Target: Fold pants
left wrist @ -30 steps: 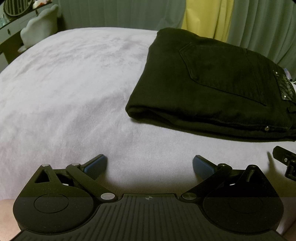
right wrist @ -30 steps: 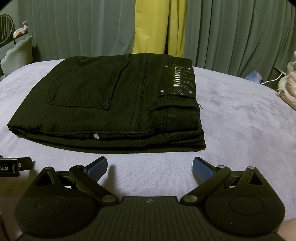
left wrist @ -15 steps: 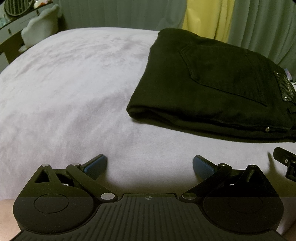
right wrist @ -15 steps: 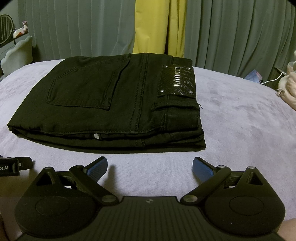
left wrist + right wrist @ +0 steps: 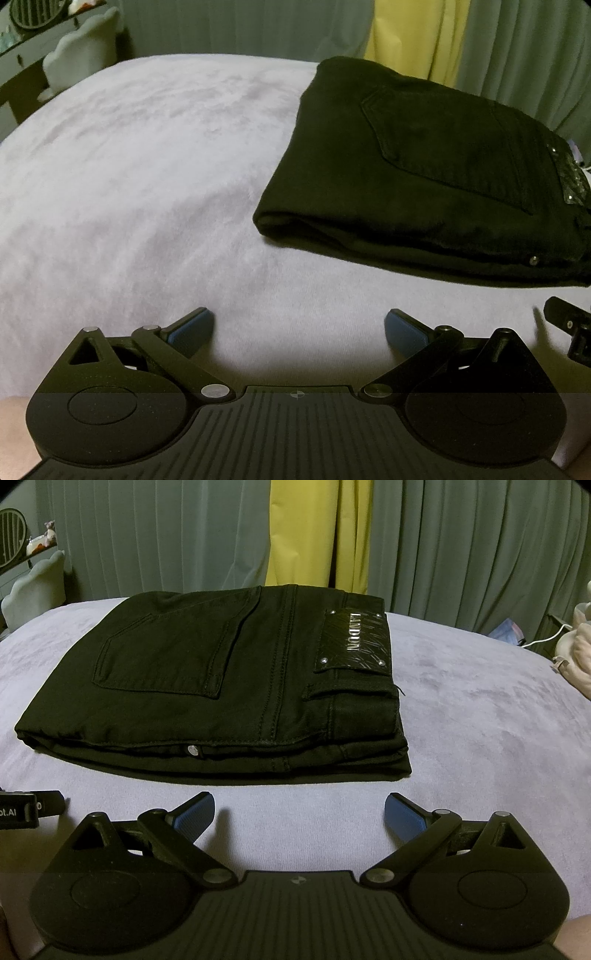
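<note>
Grey and yellow curtains hang behind a pale lilac bedspread. One pair of black pants, folded into a thick stack with pocket and label patch on top, lies at 12 o'clock from your right gripper and at 2 o'clock from your left gripper. Both of your two grippers are spread wide and empty, near the stack but not touching. The folding looks finished; draw back gently without nudging the edges.

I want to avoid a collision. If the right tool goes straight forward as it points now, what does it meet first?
Probably the near edge of the folded black pants, after bare bed cover. The right tool is open and empty; exact depth is unclear.
</note>
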The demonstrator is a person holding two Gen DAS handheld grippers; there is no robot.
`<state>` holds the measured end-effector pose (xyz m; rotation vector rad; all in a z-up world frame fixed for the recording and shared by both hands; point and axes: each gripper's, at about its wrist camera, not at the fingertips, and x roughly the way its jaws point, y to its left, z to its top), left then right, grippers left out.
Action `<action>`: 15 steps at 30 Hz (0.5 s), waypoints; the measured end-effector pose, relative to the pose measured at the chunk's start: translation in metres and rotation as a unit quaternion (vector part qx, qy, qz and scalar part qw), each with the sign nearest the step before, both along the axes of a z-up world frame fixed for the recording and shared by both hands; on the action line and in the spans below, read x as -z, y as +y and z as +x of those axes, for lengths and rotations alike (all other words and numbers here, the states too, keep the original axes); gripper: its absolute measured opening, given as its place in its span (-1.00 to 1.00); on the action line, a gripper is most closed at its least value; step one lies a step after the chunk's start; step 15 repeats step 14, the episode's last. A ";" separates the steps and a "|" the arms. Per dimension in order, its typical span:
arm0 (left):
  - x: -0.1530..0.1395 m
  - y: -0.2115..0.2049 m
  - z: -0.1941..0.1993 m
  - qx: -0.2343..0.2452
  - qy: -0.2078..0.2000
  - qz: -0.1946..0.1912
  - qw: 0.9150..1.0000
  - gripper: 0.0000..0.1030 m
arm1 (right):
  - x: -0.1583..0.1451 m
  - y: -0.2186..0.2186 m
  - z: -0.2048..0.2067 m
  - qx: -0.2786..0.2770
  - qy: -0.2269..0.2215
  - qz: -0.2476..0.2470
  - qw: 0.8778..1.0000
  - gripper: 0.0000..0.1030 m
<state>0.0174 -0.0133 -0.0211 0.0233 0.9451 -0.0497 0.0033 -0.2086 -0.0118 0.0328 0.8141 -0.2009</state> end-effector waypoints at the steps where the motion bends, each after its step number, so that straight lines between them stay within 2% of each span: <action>1: 0.000 0.000 0.000 0.000 -0.001 -0.002 1.000 1.00 | 0.000 0.000 0.000 0.000 0.000 0.000 1.000 0.92; 6: -0.001 0.002 -0.003 0.006 -0.007 -0.009 1.000 1.00 | 0.000 0.000 0.000 0.000 0.000 0.000 1.000 0.92; 15: -0.002 -0.009 -0.009 0.034 -0.017 0.017 0.999 1.00 | 0.001 0.000 0.000 0.000 0.000 0.000 1.000 0.92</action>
